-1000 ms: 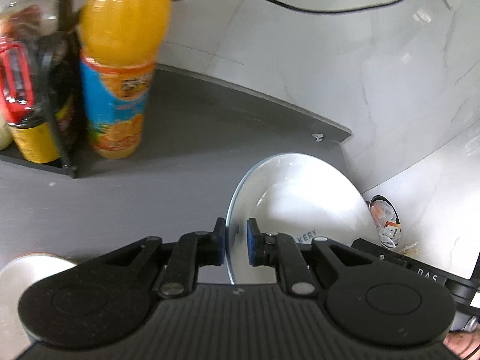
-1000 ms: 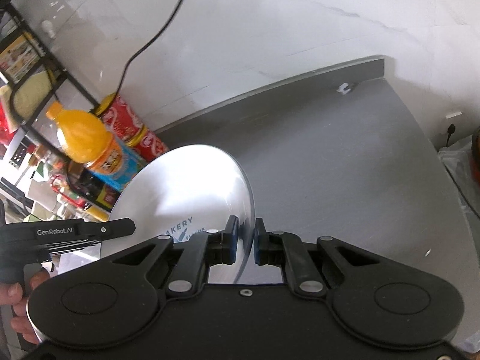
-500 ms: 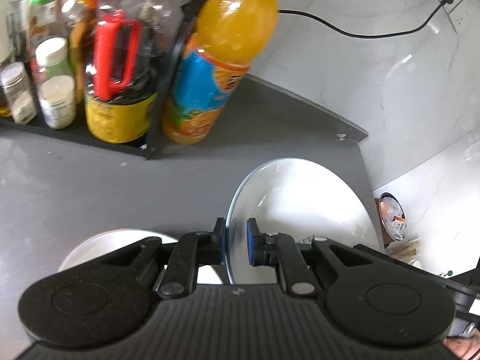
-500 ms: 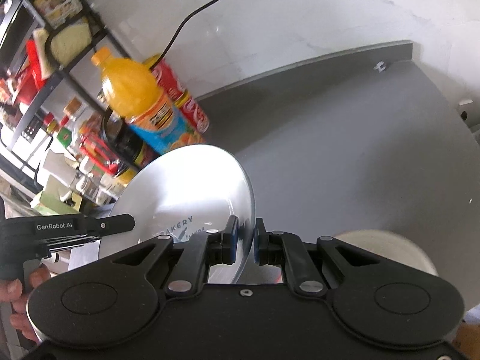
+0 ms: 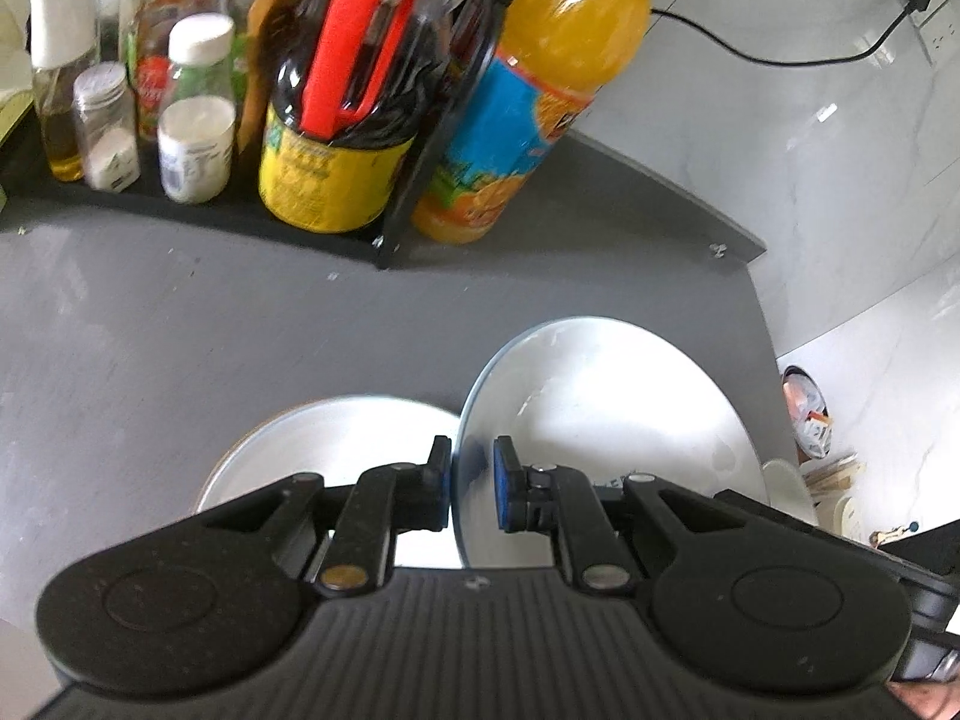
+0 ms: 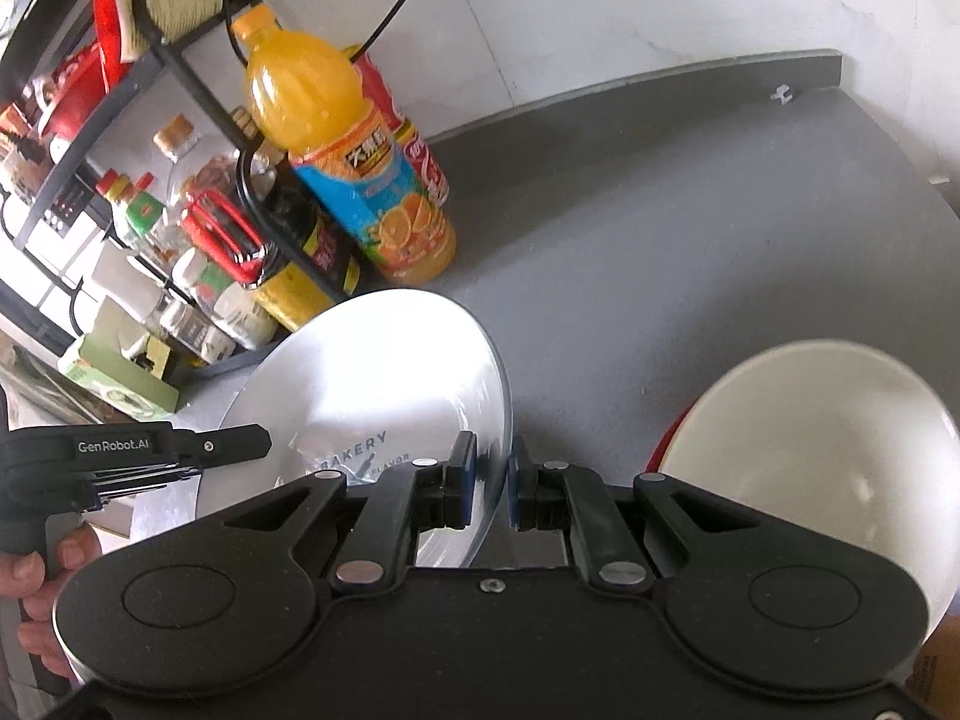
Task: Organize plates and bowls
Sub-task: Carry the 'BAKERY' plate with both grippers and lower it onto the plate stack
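A white plate (image 5: 600, 408) printed "BAKERY" hangs tilted above the grey counter (image 5: 150, 330), held at opposite rims by both grippers. My left gripper (image 5: 471, 492) is shut on its near rim. My right gripper (image 6: 489, 489) is shut on the plate (image 6: 384, 384) from the other side. The left gripper's black body (image 6: 138, 456) and a hand show at the left edge of the right wrist view. A second white dish (image 5: 336, 438) lies on the counter under the left gripper. A white bowl (image 6: 828, 438) sits at the right over something red (image 6: 663, 450).
An orange juice bottle (image 5: 540, 96) stands at the back beside a black rack (image 5: 414, 180) crowded with sauce bottles and jars. A red cola can (image 6: 414, 138) is behind the juice bottle (image 6: 354, 168). The counter ends at the right, with a bin (image 5: 807, 414) on the floor beyond.
Both grippers have carried the plate back and down toward the near counter. The rack, the dish under the left gripper and the white bowl have come into view. Both grips are unchanged.
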Demonstrator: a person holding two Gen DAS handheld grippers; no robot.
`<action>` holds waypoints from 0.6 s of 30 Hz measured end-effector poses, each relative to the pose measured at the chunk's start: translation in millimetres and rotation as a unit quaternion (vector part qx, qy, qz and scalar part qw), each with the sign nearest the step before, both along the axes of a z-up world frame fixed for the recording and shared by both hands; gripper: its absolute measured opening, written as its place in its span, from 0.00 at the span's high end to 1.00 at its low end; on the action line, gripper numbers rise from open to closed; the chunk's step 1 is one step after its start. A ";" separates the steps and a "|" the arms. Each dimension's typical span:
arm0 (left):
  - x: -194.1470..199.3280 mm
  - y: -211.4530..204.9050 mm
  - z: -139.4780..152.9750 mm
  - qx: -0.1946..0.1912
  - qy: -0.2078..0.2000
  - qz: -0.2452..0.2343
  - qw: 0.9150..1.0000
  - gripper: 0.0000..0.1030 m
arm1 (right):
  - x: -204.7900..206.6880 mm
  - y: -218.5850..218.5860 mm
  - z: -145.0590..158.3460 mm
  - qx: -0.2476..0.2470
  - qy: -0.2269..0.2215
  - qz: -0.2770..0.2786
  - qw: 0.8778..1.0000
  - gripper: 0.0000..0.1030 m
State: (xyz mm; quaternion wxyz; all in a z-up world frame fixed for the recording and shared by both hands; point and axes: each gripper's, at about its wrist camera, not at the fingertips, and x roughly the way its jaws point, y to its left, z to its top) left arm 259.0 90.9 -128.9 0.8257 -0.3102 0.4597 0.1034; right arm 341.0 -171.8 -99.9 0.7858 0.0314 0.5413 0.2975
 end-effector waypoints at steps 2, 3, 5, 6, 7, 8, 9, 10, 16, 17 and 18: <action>-5.1 1.9 -8.1 -0.004 0.007 0.000 1.000 0.88 | -4.4 0.9 -4.4 -0.002 0.005 -0.004 1.000 0.90; -6.7 2.1 -11.5 -0.006 0.011 0.000 1.000 0.88 | -7.3 2.1 -6.5 -0.005 0.005 -0.004 1.000 0.90; -10.3 2.7 -19.7 -0.006 0.019 -0.001 1.000 0.88 | -13.0 3.8 -11.8 -0.012 0.006 -0.004 1.000 0.90; -11.9 3.0 -23.4 -0.007 0.022 -0.001 1.000 0.88 | -15.7 4.3 -14.5 -0.015 0.006 -0.002 1.000 0.90; -13.9 3.4 -28.1 -0.009 0.026 -0.002 1.000 0.88 | -18.7 4.8 -17.2 -0.019 0.006 -0.001 1.000 0.90; -15.6 3.7 -32.0 -0.010 0.029 -0.003 1.000 0.88 | -20.9 6.0 -19.4 -0.022 0.007 0.000 1.000 0.90; -17.3 4.0 -35.6 -0.011 0.032 -0.003 0.999 0.88 | -23.1 7.1 -22.0 -0.025 0.009 0.000 1.000 0.90; -19.4 4.5 -40.1 -0.014 0.035 -0.003 0.999 0.88 | -25.2 7.7 -24.6 -0.028 0.010 0.000 1.000 0.90; -28.5 6.6 -57.8 -0.018 0.049 -0.003 0.999 0.88 | -37.8 8.9 -38.1 -0.043 0.015 0.002 0.999 0.90; -29.5 7.4 -59.8 -0.019 0.050 -0.003 0.999 0.88 | -39.6 9.6 -39.6 -0.045 0.015 0.003 0.999 0.90; -30.4 7.7 -60.4 -0.019 0.049 -0.002 0.999 0.88 | -41.3 10.5 -39.9 -0.046 0.014 0.004 0.999 0.90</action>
